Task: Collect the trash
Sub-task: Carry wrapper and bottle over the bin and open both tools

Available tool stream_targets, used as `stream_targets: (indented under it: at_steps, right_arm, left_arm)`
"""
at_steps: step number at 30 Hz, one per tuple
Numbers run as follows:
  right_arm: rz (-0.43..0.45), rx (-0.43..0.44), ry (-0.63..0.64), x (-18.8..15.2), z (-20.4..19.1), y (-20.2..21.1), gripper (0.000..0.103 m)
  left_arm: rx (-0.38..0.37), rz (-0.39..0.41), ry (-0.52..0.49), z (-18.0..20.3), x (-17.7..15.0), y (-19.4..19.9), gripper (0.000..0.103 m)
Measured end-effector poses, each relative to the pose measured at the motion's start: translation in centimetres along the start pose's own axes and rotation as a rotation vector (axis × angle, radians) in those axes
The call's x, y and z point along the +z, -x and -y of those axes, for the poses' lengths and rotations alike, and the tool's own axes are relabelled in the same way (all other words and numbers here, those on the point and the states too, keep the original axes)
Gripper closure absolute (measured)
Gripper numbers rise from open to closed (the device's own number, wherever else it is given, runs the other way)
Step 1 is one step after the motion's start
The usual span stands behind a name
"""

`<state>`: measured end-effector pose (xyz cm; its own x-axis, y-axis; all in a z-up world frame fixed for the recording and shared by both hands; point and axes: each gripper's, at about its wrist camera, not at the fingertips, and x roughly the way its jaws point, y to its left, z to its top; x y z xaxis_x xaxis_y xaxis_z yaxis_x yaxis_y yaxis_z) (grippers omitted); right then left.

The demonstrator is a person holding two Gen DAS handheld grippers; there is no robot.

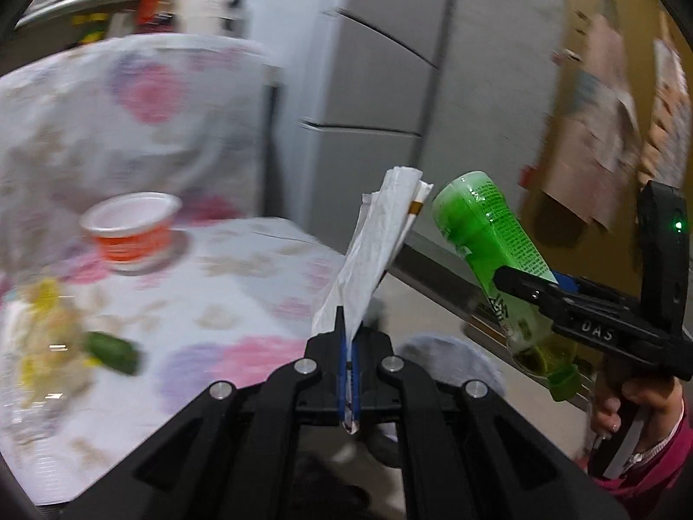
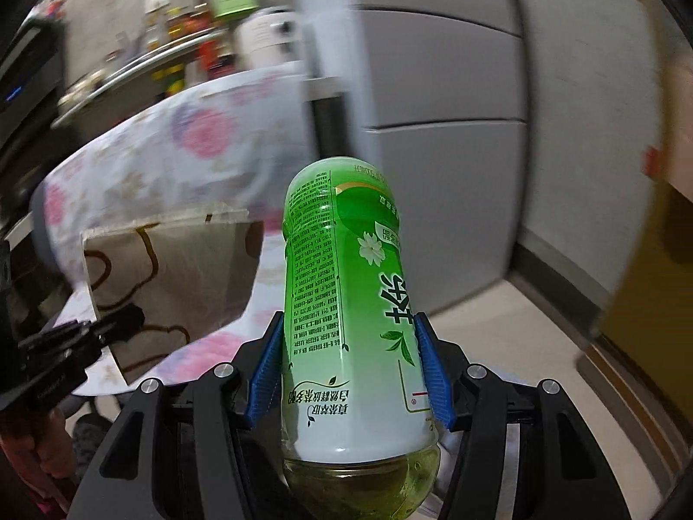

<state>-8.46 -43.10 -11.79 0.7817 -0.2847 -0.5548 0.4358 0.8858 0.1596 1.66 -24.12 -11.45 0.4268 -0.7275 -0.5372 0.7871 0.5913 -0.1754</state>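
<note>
We hold two things. Our left hand-held gripper (image 1: pixel 346 346) is pinched tight on a folded white paper bag (image 1: pixel 372 251) that sticks up from it. Our right hand-held gripper (image 2: pixel 353 372) squeezes a green bottle (image 2: pixel 346 303) upside down, blue pads (image 2: pixel 265 372) on both sides. Farther off, the bench (image 1: pixel 242 294) with a flowery cloth carries an orange cup (image 1: pixel 130 229) and blurry wrappers (image 1: pixel 52 338). A grey fridge (image 1: pixel 390 78) stands behind.
</note>
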Motion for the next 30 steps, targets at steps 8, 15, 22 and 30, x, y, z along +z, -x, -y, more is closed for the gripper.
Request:
stream_targets:
  at_steps: [8, 15, 22, 30]
  right_arm:
    - [-0.034, -0.17, -0.128, -3.5, 8.2, 0.3, 0.045]
    - [-0.09, -0.196, -0.24, -5.7, 12.8, -1.8, 0.045]
    - [-0.124, -0.169, -0.277, -6.1, 14.5, -4.4, 0.041]
    - [-0.1, -0.19, -0.297, -5.2, 14.9, -4.0, 0.034]
  left_arm:
    - [-0.144, -0.079, -0.061, 6.2, -1.0, -6.9, 0.103]
    - [-0.235, -0.185, -0.077, 10.2, -1.8, -11.5, 0.103]
    - [-0.237, -0.234, -0.079, 11.2, -1.5, -14.6, 0.103]
    - [-0.239, -0.205, -0.073, 10.6, -0.9, -14.7, 0.054]
